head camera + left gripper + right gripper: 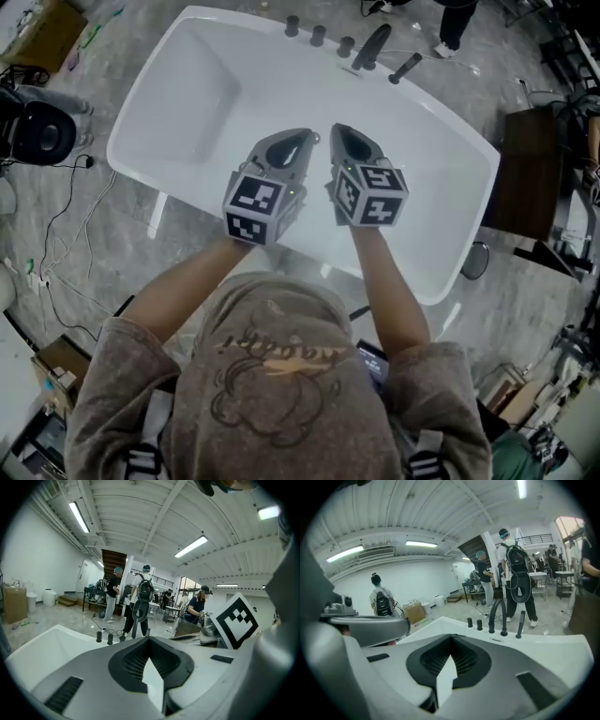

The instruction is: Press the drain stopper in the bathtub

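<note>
Over the white bathtub [178,94]: left gripper [302,139] and right gripper [339,133] side by side, each with its jaws pressed together at the tips, nothing pinched. No view shows the drain stopper. Black faucet [372,45] and knobs [319,36] on the tub rim at 12 o'clock. Grey marbled floor [112,244] all round; cables [66,211] at 9 o'clock, cardboard box [42,33] at 10 o'clock. Shirt print [272,352] unreadable.
</note>
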A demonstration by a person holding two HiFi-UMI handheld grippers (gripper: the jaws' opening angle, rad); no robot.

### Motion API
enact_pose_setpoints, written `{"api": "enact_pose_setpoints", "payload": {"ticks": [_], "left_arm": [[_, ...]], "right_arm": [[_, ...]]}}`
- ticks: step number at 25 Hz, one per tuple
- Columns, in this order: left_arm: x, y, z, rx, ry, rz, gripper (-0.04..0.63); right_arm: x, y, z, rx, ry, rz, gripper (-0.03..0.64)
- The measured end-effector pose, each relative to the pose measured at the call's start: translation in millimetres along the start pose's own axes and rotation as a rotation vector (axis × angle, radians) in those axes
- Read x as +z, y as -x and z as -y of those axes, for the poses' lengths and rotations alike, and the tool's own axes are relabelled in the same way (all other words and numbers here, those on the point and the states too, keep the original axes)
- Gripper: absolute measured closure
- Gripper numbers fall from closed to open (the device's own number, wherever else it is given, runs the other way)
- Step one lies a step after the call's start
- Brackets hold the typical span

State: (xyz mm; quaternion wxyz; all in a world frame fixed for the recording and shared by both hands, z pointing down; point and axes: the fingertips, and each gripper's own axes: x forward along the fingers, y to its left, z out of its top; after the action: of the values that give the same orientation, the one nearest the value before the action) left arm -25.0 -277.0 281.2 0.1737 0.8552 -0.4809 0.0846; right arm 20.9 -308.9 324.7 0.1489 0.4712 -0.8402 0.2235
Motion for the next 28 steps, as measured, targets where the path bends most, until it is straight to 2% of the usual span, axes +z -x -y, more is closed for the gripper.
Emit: {"api": "enact_pose_setpoints", "payload": {"ticks": [3,8,20,28], "left_arm": [[8.2,15.2,11.4,-0.022,-0.008,0.001,0.593],[13.5,37.1,29.2,-0.07,-0.024,-0.008,0.593],[32.0,67.6,57.7,-0.158,-0.065,0.049,0.594],[38.3,76.0,73.4,-0.224,-0.102,0.076,0.594]], "right_arm": [[5.1,25.1,-16.9,0.027,0.039,0.019,0.617],[10.9,59.1,-35.6,0.059,0.047,0.051,0.617],[28.3,124.8,-53.9,0.092,0.072,0.143,0.617],[44.1,153.1,-79.1,0.21,0.132,0.277,0.617]]}}
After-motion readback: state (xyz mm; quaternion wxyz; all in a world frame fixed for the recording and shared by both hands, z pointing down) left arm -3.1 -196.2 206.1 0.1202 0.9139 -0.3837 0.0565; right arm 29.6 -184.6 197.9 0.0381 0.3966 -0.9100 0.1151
